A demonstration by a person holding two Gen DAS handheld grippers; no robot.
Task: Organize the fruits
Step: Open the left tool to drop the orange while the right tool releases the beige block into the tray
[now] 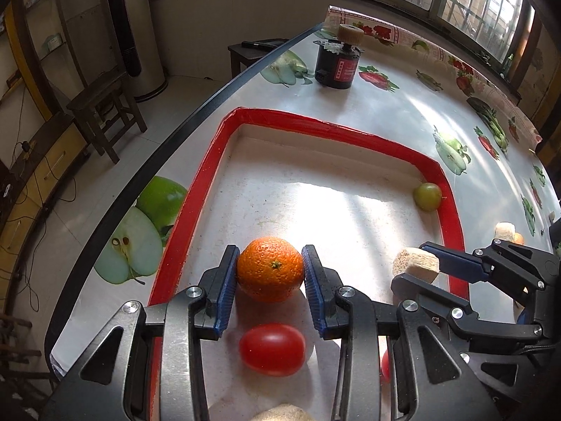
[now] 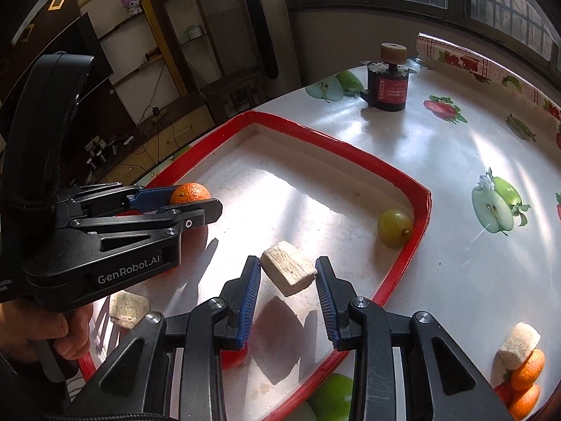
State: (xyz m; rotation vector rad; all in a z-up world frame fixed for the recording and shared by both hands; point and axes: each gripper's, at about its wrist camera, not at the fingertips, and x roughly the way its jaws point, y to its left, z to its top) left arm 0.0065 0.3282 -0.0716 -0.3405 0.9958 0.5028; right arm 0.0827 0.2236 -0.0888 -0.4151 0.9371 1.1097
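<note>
Left wrist: left tongs grip orange over red-rimmed tray; right tongs pinch pale block by its corners. Risk: block twists free, orange rolls onto tomato.
</note>
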